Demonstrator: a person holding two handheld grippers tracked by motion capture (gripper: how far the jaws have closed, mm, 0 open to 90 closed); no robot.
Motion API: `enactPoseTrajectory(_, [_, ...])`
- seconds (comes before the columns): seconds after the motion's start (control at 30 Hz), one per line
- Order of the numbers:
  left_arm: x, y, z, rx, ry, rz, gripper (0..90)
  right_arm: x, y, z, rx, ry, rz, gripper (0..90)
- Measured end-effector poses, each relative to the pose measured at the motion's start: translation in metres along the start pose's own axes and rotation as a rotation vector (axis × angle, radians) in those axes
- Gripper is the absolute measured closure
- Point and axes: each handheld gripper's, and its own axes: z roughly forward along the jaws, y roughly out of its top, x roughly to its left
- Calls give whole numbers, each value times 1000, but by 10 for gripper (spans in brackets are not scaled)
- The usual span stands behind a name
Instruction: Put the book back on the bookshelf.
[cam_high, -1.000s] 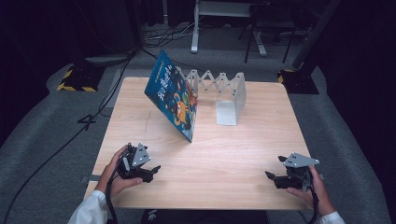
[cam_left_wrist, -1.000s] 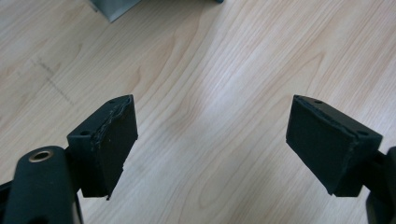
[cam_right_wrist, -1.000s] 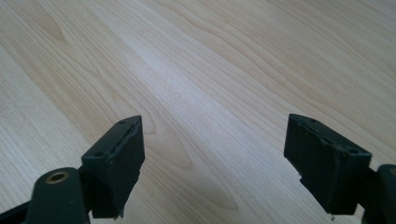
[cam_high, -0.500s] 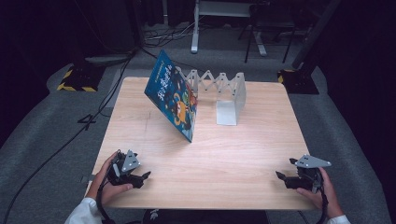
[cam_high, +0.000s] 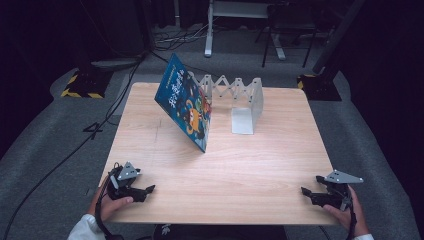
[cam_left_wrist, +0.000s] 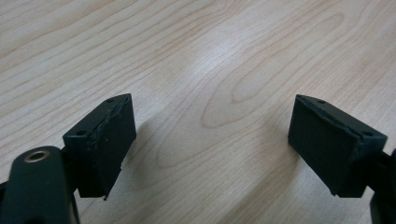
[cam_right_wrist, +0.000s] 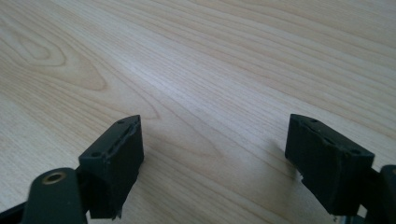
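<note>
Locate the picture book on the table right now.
In the high view, the picture book stands tilted at the table's far left-centre, leaning against the white expanding book rack.

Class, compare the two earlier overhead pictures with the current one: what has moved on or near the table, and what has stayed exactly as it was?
Both hands drew back toward the near edge: the left gripper toward the near left corner, the right gripper toward the near right. Both are open and hold nothing. The blue book leaning against the white folding rack has not moved.
</note>
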Motion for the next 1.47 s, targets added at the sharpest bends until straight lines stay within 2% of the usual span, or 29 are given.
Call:
enactPoseTrajectory(0.2, [0, 0, 0, 0, 0, 6, 154, 0, -1, 2, -23, -16, 13, 195])
enactPoseTrajectory(0.63, [0, 0, 0, 2, 6, 2, 152, 1, -2, 1, -23, -28, 26, 193])
enactPoseTrajectory(0.8, [-2, 2, 2, 1, 25, -24, 152, 0, -2, 1, -23, -27, 25, 193])
enactPoseTrajectory(1.37, [-3, 3, 3, -1, 39, -42, 152, 0, -2, 1, -23, -27, 23, 192])
enactPoseTrajectory(1.47, [-3, 3, 3, 0, 42, -46, 151, 1, -2, 2, -20, -17, 14, 170])
